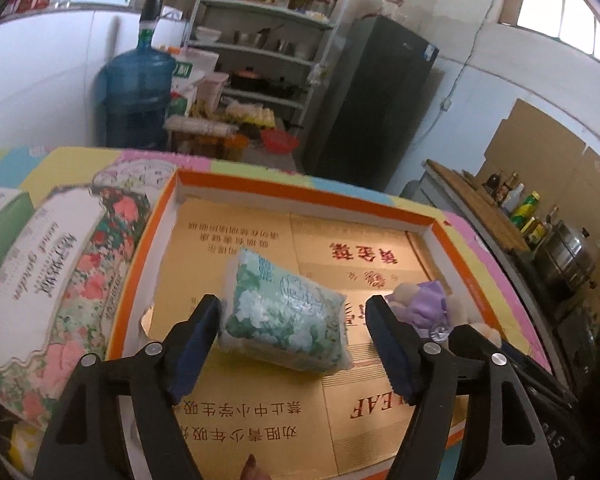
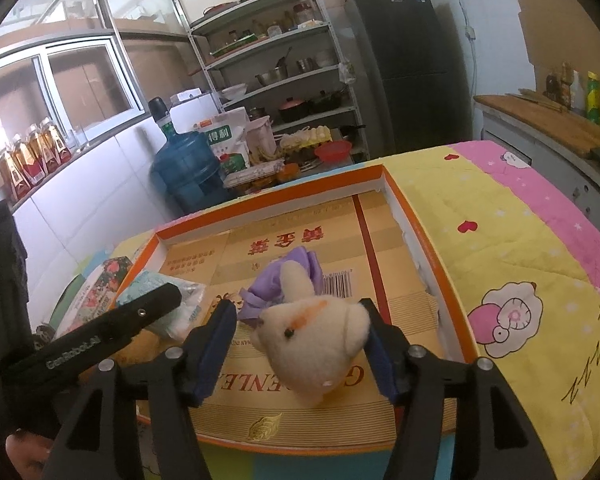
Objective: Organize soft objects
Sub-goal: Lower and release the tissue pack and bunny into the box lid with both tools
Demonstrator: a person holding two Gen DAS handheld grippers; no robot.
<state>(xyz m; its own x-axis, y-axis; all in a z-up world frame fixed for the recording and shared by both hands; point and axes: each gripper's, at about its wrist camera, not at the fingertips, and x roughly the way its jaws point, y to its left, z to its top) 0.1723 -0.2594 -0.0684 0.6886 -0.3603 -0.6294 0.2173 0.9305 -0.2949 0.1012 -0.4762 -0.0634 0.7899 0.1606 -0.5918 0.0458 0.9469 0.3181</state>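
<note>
The left gripper hung over the orange-rimmed tray with its jaws wide apart — no pad pressed on the green floral tissue pack lying between them on the gold cardboard floor. Just right of the pack sat a plush toy in a purple dress. A larger floral tissue package lay outside the tray's left wall — on the patterned quilt.
</note>
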